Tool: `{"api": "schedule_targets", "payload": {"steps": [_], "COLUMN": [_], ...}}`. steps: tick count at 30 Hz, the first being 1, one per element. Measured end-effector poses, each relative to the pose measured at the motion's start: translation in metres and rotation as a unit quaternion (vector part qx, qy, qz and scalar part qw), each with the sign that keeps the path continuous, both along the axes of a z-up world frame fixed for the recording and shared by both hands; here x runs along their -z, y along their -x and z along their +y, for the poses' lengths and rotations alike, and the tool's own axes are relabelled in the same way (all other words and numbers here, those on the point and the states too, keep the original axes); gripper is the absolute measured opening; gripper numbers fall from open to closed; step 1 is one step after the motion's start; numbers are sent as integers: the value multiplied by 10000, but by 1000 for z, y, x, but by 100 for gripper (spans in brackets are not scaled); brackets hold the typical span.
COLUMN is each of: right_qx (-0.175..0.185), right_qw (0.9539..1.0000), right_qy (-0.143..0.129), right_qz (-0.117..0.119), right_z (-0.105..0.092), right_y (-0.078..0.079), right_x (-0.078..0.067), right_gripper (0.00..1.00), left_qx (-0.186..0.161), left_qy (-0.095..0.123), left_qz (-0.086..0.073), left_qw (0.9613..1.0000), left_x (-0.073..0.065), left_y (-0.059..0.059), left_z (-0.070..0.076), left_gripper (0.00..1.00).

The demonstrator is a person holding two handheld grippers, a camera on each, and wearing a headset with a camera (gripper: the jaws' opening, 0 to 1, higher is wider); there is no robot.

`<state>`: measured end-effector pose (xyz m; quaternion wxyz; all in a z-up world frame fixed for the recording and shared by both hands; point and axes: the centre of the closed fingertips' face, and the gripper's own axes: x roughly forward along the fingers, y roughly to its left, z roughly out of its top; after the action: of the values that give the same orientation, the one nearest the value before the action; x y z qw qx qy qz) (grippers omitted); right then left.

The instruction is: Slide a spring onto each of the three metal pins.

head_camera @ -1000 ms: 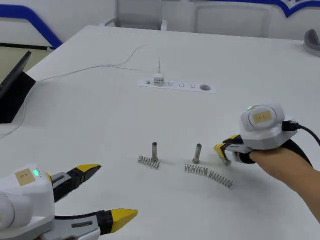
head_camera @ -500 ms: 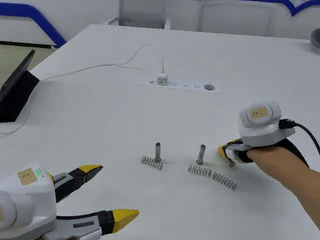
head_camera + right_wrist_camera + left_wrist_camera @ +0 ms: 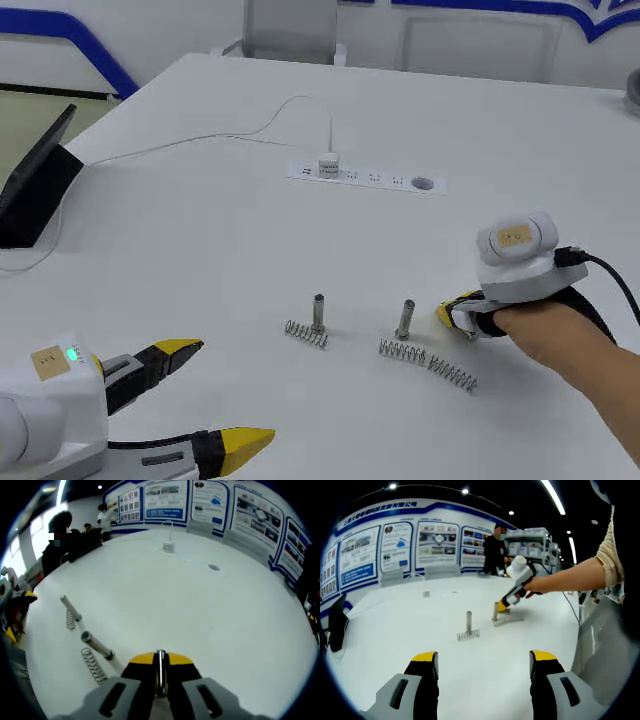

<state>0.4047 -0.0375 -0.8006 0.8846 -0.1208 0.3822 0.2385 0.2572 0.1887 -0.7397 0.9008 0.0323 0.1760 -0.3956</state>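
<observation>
Head view: the smooth white table [image 3: 200, 230] carries two slim, dull-grey metal rods. The left-hand pin [image 3: 318, 311] stands upright, and so does the right-hand pin [image 3: 406, 318]. A short spring [image 3: 304, 333] of fine coiled wire lies flat just beside the foot of the left-hand pin. A longer run of coil [image 3: 428, 361] lies flat just in front of the right-hand pin.

Over to the right claw [image 3: 460, 318]: yellow-tipped, low over the table, just beside the right-hand pin. The right gripper view shows its jaws pressed together on a third pin [image 3: 160, 672], a thin steel rod clamped between them. The hand [image 3: 525, 322] behind it reaches in from the right, forearm low above the table.

The left claw [image 3: 213, 393] hovers at the near edge, jaws spread wide, gripping nothing, well apart from the pins.
</observation>
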Motion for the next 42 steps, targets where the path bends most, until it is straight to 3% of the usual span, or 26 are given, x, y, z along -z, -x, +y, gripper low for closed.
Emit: {"api": "schedule_targets", "payload": {"steps": [4,6,13,27,42], "right_qx": [65,51,206,345,281], "right_qw": [9999,9999,9982,9953,9925], "right_qy": [-84,-82,-475,-636,-703], "right_qz": [12,-109,-308,-641,-959], "right_z": [0,0,-4,-11,-11], "right_y": [4,6,12,35,38], "right_x": [-1,-5,-22,-35,-42], "right_gripper": [9,9,9,9,9], "left_qx": [-3,2,23,75,105], "left_qy": [0,-6,-10,-15,-37], "left_qz": [-10,-19,-42,-134,-191], "left_qw": [10000,10000,10000,9999,9998], "left_x": [0,0,-1,-8,-14], "left_y": [-1,-1,-2,0,2], "left_z": [-1,-1,-3,-8,-10], "left_gripper": [76,76,75,75,75]}}
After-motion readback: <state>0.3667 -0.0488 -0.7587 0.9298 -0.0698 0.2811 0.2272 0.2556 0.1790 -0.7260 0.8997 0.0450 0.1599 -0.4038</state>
